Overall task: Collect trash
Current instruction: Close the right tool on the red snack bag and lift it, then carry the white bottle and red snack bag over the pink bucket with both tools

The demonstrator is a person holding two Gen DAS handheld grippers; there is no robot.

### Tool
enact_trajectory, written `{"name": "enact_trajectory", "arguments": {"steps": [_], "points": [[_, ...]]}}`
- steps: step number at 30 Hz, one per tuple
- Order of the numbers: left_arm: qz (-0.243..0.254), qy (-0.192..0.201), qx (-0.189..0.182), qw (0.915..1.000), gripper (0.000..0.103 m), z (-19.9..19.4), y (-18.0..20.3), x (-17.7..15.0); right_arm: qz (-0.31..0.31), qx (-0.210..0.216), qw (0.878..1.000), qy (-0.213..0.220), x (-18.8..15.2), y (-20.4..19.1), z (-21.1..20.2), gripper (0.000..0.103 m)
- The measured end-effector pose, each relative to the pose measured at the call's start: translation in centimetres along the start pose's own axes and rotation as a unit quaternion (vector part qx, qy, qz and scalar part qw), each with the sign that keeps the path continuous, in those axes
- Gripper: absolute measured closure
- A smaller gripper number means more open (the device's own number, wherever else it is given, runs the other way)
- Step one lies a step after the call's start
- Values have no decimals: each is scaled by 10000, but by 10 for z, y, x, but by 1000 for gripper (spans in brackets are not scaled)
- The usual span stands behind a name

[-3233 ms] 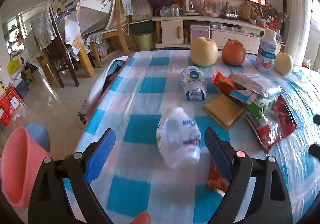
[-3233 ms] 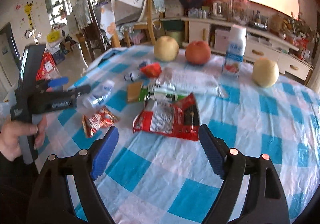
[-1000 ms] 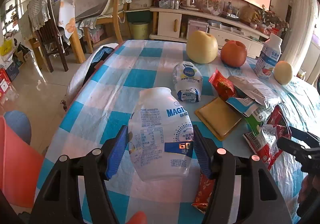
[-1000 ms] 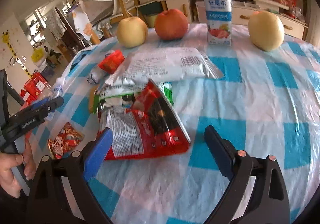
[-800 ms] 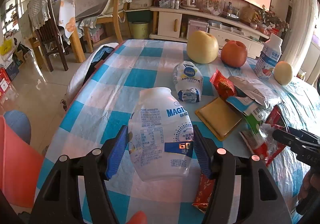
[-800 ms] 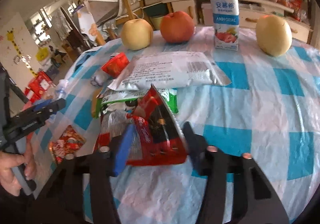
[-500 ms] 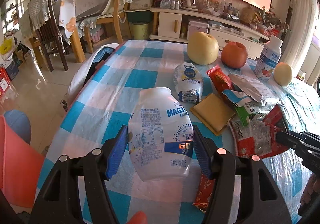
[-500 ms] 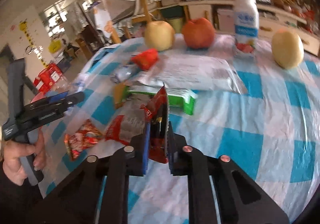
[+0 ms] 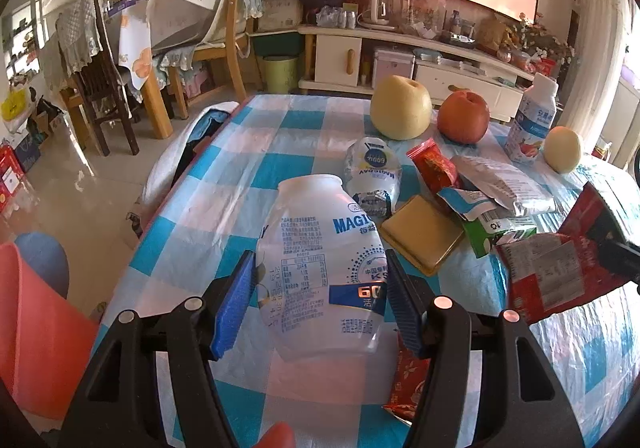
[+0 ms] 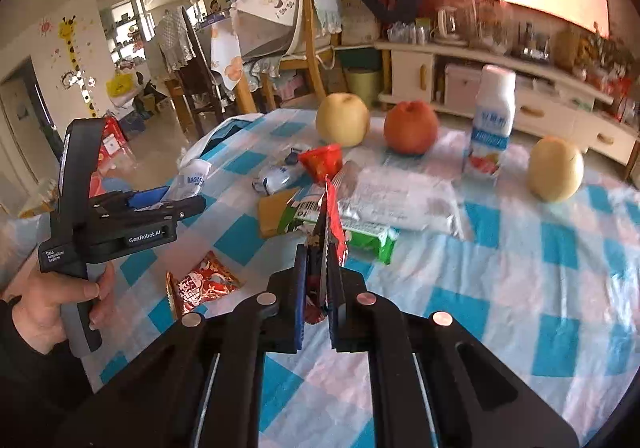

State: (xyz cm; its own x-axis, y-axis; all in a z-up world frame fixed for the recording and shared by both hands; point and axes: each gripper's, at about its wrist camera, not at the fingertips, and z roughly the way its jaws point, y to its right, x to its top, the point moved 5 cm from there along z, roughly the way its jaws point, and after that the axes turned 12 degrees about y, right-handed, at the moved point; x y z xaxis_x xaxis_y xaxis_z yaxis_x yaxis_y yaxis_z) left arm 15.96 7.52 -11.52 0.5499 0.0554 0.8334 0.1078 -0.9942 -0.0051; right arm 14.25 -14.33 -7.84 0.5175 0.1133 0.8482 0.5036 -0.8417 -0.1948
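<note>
The right tool (image 10: 318, 288) has closed within the last second and now clamps the red snack wrapper (image 10: 329, 216) edge-on, raised clear of the bench (image 10: 520, 288). The left tool (image 9: 320, 304) grips the empty white bottle (image 9: 320, 268), unchanged. Both items are ready for disposal. The pink container (image 9: 32, 328) beside the bench is probably the bin. The small red packet (image 10: 202, 284) and other wrappers remain.
</note>
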Motion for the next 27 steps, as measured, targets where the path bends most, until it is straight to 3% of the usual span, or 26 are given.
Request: {"name": "enact_trajectory", "arguments": {"steps": [14, 27], "points": [[197, 221, 21, 9996, 39, -10, 4, 7, -455, -192, 9987, 156, 13, -9, -15, 94], [208, 708, 80, 9972, 39, -62, -6, 22, -686, -165, 9970, 330, 29, -33, -30, 94]]}}
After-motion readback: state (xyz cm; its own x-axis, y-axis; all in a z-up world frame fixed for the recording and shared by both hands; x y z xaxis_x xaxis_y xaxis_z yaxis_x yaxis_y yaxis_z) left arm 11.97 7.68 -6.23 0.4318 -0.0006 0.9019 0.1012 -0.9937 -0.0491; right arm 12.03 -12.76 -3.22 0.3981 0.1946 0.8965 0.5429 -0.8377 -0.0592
